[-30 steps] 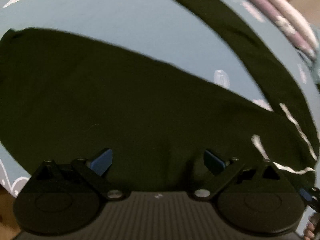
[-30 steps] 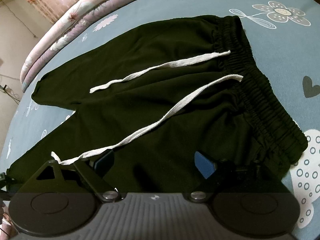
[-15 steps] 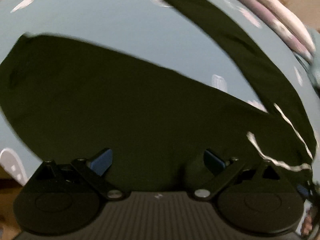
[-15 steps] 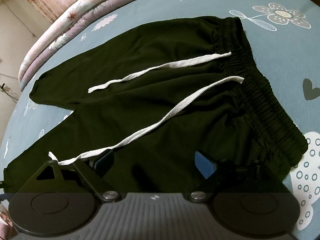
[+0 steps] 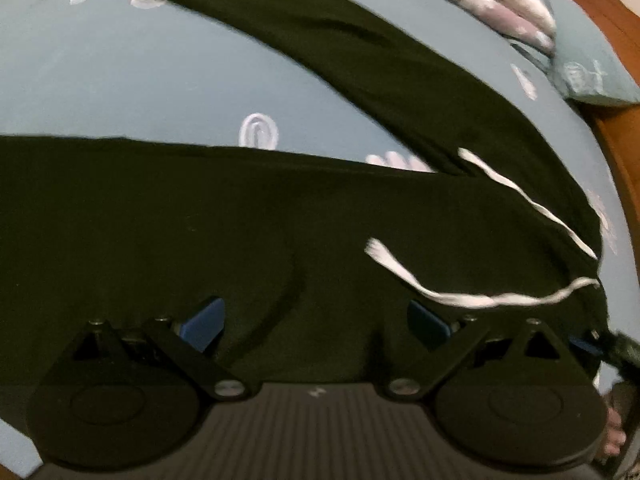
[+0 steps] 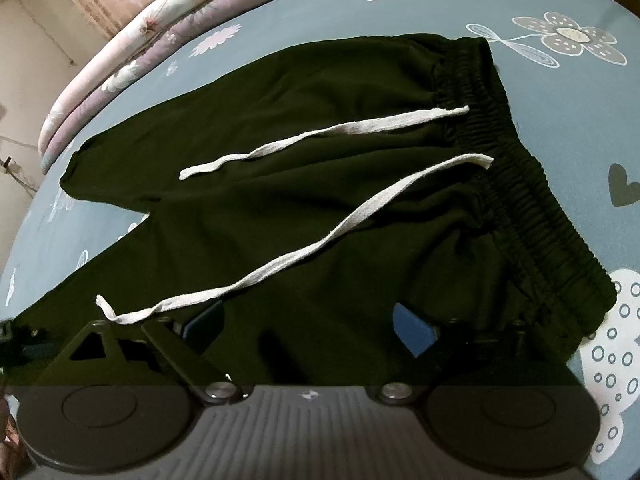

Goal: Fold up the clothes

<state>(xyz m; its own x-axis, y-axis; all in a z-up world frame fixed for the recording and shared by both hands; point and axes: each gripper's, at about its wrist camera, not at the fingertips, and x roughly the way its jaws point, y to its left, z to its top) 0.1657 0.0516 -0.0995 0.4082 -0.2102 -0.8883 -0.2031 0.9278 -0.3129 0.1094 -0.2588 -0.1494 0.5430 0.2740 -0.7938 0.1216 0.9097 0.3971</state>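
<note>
My left gripper (image 5: 314, 326) hangs with its jaws spread wide over the near leg of the black trousers (image 5: 224, 216), gripping nothing. My right gripper (image 6: 308, 328) is likewise spread apart and empty, above the seat near the elastic waistband (image 6: 516, 184). The trousers lie flat on the blue flowered bedsheet (image 6: 560, 112), legs splayed, two white drawstrings (image 6: 320, 248) trailing across them.

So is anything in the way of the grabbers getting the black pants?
Nothing visible. Both the left gripper and right gripper are open right over the black pants; only the white drawstring lies on top.
</note>
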